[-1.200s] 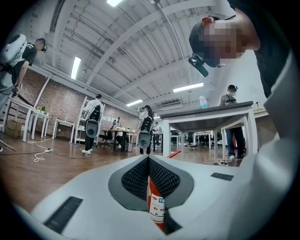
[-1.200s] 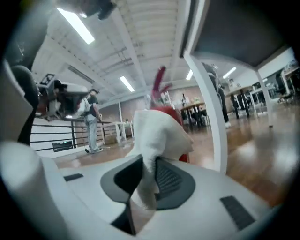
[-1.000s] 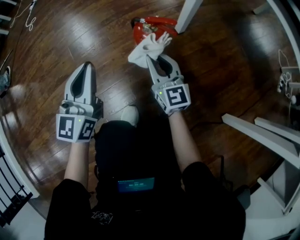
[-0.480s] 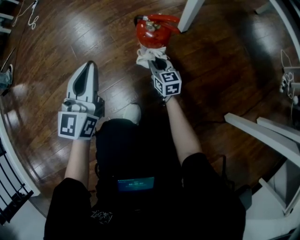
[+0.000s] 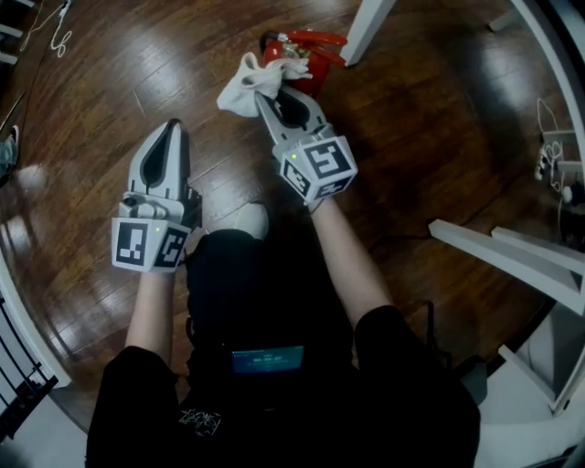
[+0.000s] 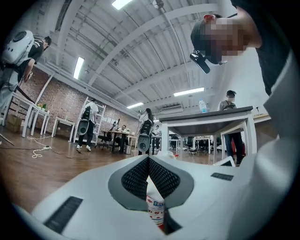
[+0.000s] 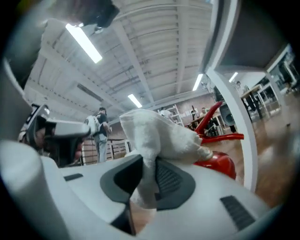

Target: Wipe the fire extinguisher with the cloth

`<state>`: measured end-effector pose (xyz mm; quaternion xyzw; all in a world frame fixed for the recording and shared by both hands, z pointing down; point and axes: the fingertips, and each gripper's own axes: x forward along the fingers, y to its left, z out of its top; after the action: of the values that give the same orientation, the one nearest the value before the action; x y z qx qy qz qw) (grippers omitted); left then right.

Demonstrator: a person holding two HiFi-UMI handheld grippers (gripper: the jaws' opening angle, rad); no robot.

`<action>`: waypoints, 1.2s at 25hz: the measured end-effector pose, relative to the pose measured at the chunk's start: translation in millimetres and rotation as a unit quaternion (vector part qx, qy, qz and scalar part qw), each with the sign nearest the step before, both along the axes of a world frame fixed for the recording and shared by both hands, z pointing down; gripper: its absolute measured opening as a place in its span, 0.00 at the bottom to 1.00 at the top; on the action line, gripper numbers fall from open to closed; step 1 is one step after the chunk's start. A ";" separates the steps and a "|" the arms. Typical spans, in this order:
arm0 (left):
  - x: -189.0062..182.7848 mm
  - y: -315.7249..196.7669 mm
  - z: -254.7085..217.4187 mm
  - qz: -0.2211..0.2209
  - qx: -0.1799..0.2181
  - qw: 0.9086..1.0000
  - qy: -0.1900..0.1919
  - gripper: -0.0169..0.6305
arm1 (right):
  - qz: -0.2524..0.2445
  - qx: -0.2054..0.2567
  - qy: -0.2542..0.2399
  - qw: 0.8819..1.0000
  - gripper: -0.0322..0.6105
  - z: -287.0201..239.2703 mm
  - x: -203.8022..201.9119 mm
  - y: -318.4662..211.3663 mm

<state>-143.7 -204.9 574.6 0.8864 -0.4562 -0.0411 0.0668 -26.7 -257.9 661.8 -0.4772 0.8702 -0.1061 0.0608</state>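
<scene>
The red fire extinguisher (image 5: pixel 309 52) stands on the wooden floor at the top of the head view, seen from above with its handle and valve. My right gripper (image 5: pixel 264 95) is shut on the white cloth (image 5: pixel 248 85), which bunches against the extinguisher's near left side. In the right gripper view the cloth (image 7: pixel 159 136) is pinched between the jaws, and the red extinguisher (image 7: pixel 220 163) sits just behind it. My left gripper (image 5: pixel 170 130) hovers over the floor to the left, apart from the extinguisher, shut with nothing in it.
A white table leg (image 5: pixel 367 26) stands right beside the extinguisher. White frame bars (image 5: pixel 512 260) lie at the right, with a plug strip (image 5: pixel 554 160) beyond them. My white shoe (image 5: pixel 245 219) is between the grippers. Cables (image 5: pixel 58 33) trail at the far left.
The right gripper dropped down the extinguisher's near side with the cloth, then came back up and to the left. The left gripper has hardly moved.
</scene>
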 end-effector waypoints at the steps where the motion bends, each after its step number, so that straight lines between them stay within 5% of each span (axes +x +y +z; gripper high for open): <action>1: -0.3 1.2 -1.4 -0.001 0.001 1.000 -0.001 0.03 | 0.009 -0.009 -0.005 1.000 0.18 -0.9 1.0 -10.7; 7: -8.3 8.3 -2.2 -0.008 0.000 1.000 -0.011 0.03 | 0.028 -0.130 0.048 0.990 0.18 97.4 -1.8 -33.5; 12: -20.2 7.6 3.2 -0.015 -0.005 1.000 -0.022 0.03 | 0.061 -0.238 0.080 0.966 0.18 217.3 21.6 -14.2; 16: -22.0 3.4 6.0 -0.011 -0.007 1.000 -0.020 0.03 | 0.099 -0.281 0.078 0.951 0.18 250.3 59.1 9.8; 18: -21.3 1.1 4.0 -0.008 -0.004 1.000 -0.015 0.03 | 0.117 -0.255 0.047 0.959 0.18 229.2 82.7 20.6; 21: -17.6 -2.4 1.0 -0.003 0.002 1.000 -0.006 0.03 | 0.105 -0.122 -0.021 0.987 0.18 134.1 115.5 33.3; 24: -12.4 -0.5 2.6 0.000 0.001 1.000 -0.001 0.03 | 0.068 -0.009 -0.016 0.998 0.18 43.5 137.1 28.4; 26: -11.8 1.9 3.8 -0.001 0.000 1.000 -0.003 0.03 | 0.047 0.015 0.020 0.999 0.18 17.7 136.3 10.0; 30: -15.1 5.9 4.1 -0.004 -0.002 1.000 -0.010 0.03 | 0.023 -0.011 0.071 0.997 0.18 42.3 122.0 -14.7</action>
<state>-158.8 -199.1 578.8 0.8846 -0.4609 -0.0313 0.0635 95.3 -272.6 704.1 -0.5045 0.8597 -0.0802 -0.0041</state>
